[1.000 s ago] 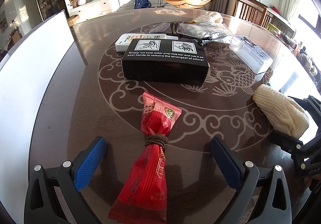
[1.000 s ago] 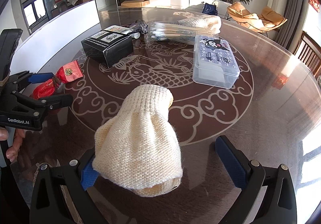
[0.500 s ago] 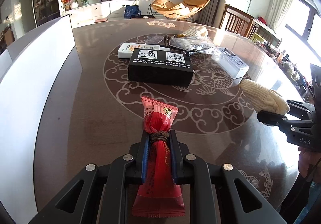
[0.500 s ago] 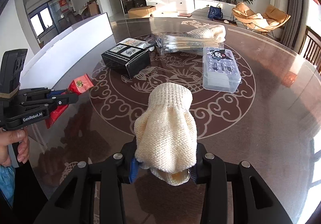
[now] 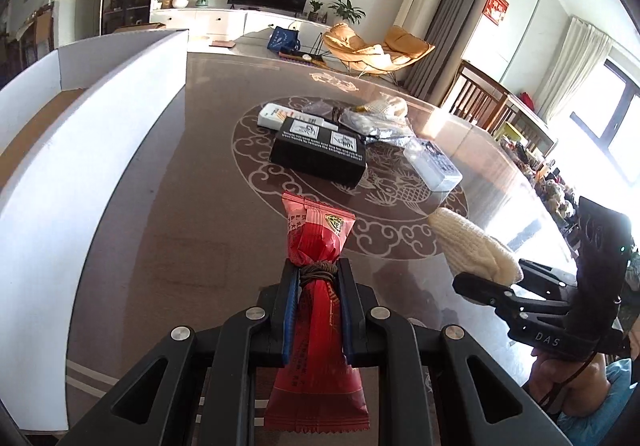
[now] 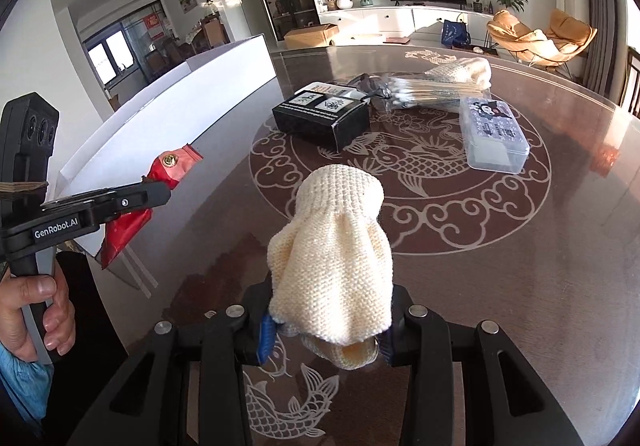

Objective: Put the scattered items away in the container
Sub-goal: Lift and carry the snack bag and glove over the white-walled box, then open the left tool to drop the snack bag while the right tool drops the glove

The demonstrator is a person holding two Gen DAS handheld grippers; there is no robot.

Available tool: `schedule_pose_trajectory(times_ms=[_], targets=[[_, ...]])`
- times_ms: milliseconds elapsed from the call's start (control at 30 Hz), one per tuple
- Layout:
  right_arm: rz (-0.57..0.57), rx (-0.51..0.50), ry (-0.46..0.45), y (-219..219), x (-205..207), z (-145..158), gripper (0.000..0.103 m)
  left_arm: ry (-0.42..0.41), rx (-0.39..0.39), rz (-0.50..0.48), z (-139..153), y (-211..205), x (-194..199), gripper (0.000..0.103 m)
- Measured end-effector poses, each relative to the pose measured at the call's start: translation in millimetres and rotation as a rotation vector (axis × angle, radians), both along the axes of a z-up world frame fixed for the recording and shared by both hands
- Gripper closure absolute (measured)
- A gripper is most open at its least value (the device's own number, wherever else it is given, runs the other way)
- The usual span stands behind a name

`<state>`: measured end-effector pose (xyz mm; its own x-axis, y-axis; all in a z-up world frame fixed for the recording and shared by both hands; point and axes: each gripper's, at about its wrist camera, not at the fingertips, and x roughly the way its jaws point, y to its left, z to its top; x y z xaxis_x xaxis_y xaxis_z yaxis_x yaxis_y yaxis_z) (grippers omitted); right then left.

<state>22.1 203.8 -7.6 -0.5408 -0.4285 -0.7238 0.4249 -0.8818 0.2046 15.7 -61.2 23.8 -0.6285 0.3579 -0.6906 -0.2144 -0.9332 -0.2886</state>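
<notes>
My left gripper is shut on a red snack packet tied with a brown band, held above the dark table. The same packet shows at the left of the right wrist view. My right gripper is shut on a cream knitted glove, also lifted off the table. That glove appears at the right of the left wrist view. A large white box with an open top stands along the table's left side.
On the table's middle lie a black box, a clear plastic case, a bag of cotton swabs, a white packet and a second knitted glove. Chairs stand at the far right.
Both grippers went from open to shut, the left on the red packet and the right on the cream glove. Both have since risen off the table with their loads.
</notes>
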Motion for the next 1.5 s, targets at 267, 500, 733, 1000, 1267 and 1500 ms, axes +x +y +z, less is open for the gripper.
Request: schedule_pose_trajectory(times_ms=[267,500,733,1000,1267,1500], targets=[[0.173,-0.080,0.130,-109,-34,82,0.063,0.087,-0.016,0.194,70,-121,-5,0.085],[0.380,-0.089,0.222,-257,-63,139,0.063,0.045,-0.037,0.375,82,-238,-29,0.085],[0.455,-0.003,0.155,-372,-110,106,0.059,-0.082,-0.093,0.407,52,-281,-73,0.085],[0.459,-0.061,-0.013,-392,-152,63,0.001,-0.189,-0.084,0.543,22,-303,-81,0.045],[0.324,-0.085,0.152,-261,-114,64,0.001,-0.001,-0.171,0.426,72,-212,-42,0.041],[0.107,0.168,0.169,-73,-46,3,0.001,0.115,-0.054,0.116,54,-42,-2,0.000]])
